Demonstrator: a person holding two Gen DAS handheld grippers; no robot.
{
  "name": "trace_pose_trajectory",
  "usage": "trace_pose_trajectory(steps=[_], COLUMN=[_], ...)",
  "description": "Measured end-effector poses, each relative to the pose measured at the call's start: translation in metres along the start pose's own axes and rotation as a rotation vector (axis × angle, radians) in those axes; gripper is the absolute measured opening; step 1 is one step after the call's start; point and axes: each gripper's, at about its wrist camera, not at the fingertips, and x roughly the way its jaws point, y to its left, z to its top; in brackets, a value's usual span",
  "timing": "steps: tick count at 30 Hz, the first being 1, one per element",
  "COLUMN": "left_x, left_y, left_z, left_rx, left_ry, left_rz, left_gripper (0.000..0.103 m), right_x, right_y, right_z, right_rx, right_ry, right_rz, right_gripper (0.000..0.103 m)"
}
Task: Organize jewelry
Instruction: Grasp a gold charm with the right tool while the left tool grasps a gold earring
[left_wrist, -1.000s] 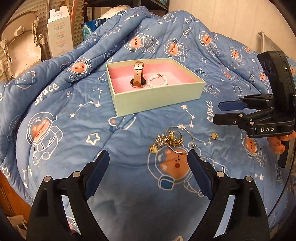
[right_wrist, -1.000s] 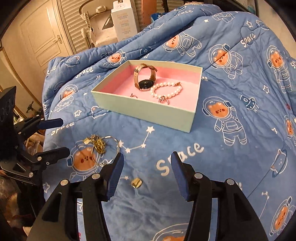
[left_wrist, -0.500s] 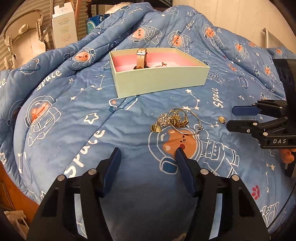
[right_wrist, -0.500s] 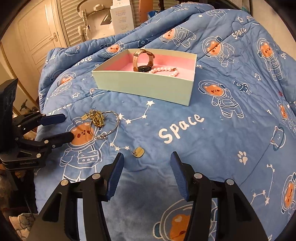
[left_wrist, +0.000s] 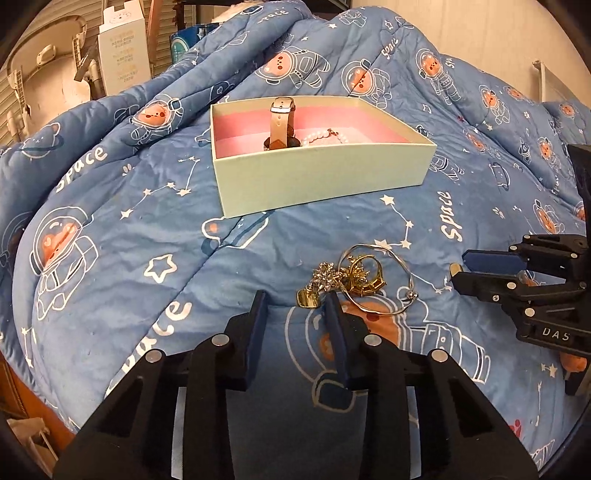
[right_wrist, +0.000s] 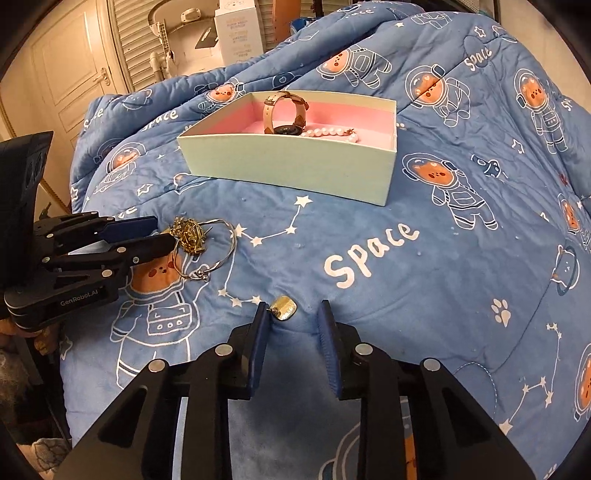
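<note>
Jewelry spread: lies on a bed under a blue quilt (left_wrist: 110, 229) printed with astronaut bears, part of it boxed and part loose.
Box: a pale green box (left_wrist: 321, 177) with a pink lining sits on the quilt, beyond both claws in each view.
Boxed pieces: a watch (right_wrist: 282, 110) with a tan strap stands on edge inside the box, with a pearl bracelet (right_wrist: 328, 132) lying just beside it on the lining.
Loose heap: a gold tangle (left_wrist: 347, 278) of chains and charms rests on the quilt in front of the box, with a thin silver bangle (left_wrist: 391, 280) looped around and against it.
Left claw (left_wrist: 295, 306): its jaws have just been closing and now stand narrowly apart, nothing pressed between them; the right fingertip (left_wrist: 330, 301) sits right by a gold heart charm at the near edge of the heap, and whether it touches is unclear.
Right claw (right_wrist: 291, 314): its jaws have just been closing and are a little apart, low over the quilt, gripping nothing.
Small pendant: a square gold pendant (right_wrist: 285, 308) lies on the quilt well apart from the heap, between the right claw's fingertips and close to the left one, with neither pad pressing on it.
</note>
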Motion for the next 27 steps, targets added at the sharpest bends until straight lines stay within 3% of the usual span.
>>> trace_pose_trajectory(steps=[4,9,18,27], left_x=[0.001,0.001,-0.007,-0.028], left_y=[-0.002,-0.003,0.007,0.008], left_z=[0.002,0.003,-0.001,0.001], left_rx=[0.006,-0.015,-0.082,-0.098], left_ry=[0.001,0.002,-0.023,-0.052], left_rz=[0.002,-0.035,-0.086,-0.119], left_gripper=[0.026,0.014,0.013,0.013], right_x=[0.002,0.002,-0.001,-0.017], right_y=[0.002,0.003,0.002,-0.001], right_z=[0.001,0.001,0.001,0.011], right_rx=[0.004,0.005,0.030,0.067], right_ry=[-0.002,-0.002,-0.007,-0.027], right_rz=[0.004,0.003,0.013,0.086], right_gripper=[0.015,0.015,0.015,0.015])
